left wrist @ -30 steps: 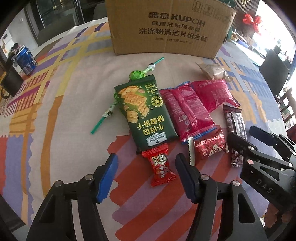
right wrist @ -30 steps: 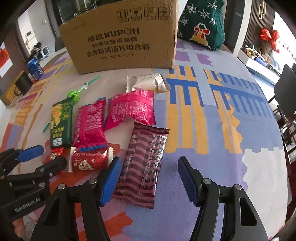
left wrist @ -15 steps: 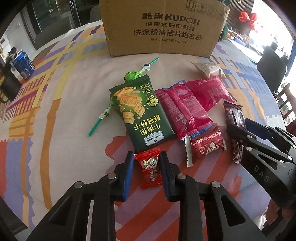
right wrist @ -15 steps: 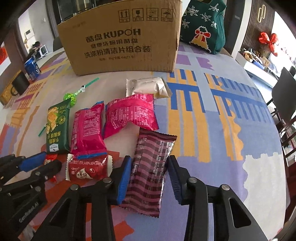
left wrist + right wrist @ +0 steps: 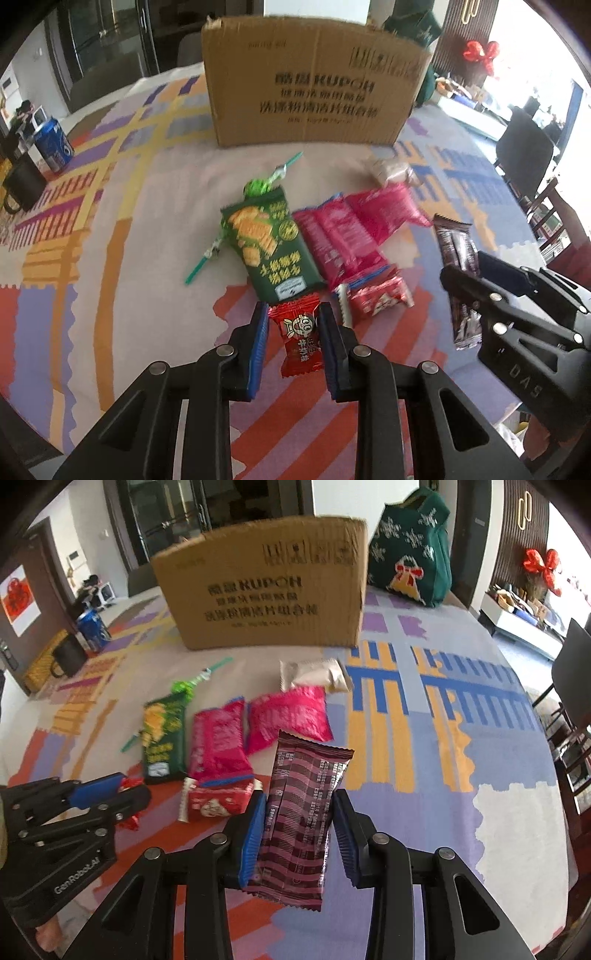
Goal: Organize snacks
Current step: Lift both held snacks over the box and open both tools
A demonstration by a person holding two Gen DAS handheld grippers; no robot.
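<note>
Since a second ago our jaws have closed and both packets have left the cloth: left gripper [image 5: 294, 338] pinches the red candy [image 5: 300, 339], right gripper [image 5: 300, 829] the brown bar [image 5: 303, 812]. We judge this the lift; next comes carrying both over the cardboard box [image 5: 266, 590] rim.

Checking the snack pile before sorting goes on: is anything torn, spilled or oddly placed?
Nothing looks torn or spilled. The green lollipop lies partly under the green cracker pack, and the pink packs overlap; the rest lie loose in front of the cardboard box.
</note>
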